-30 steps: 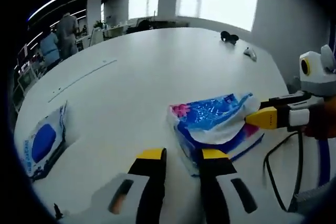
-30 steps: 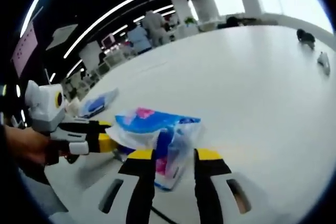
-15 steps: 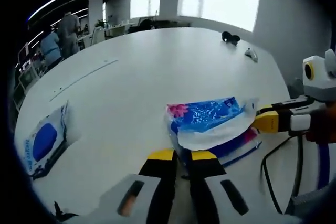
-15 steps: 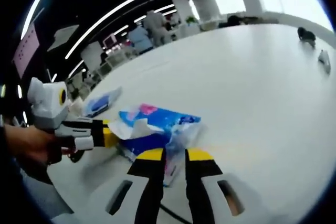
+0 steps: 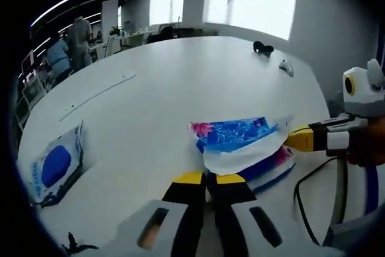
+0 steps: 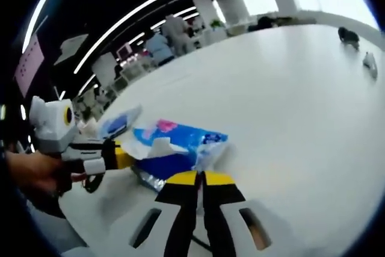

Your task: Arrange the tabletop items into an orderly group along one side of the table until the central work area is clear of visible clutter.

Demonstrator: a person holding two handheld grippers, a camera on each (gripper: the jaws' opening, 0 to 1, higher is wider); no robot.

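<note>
Both sets of jaws had closed in over the last second: they started spread apart on either side of the blue tissue pack (image 5: 240, 142) and ended pinched together on its wrapper. That pack, blue with pink flowers printed on it and a white tissue sticking out, sat on the white table (image 5: 180, 76) close to the near edge.

From the left gripper view, the left gripper (image 5: 206, 178) had its yellow-tipped jaws squeezed together at the pack's near end, looks like on the plastic film. The right gripper (image 5: 299, 138) came in from the right and pinched the far corner, with a hand (image 5: 366, 148) wrapped around it.

From the right gripper view, same deal mirrored: right gripper's jaws were together on the crinkly wrapper corner, and the left gripper came in from the left at the tissue side.

Off to the side lay a second pack (image 5: 53, 165), white with a blue oval. A black cable (image 5: 313, 197) looped on the table near the right gripper. Way across the table were a small dark object (image 5: 262, 47) and a small grey one (image 5: 286, 67). People (image 5: 69, 43) stood in the background.
</note>
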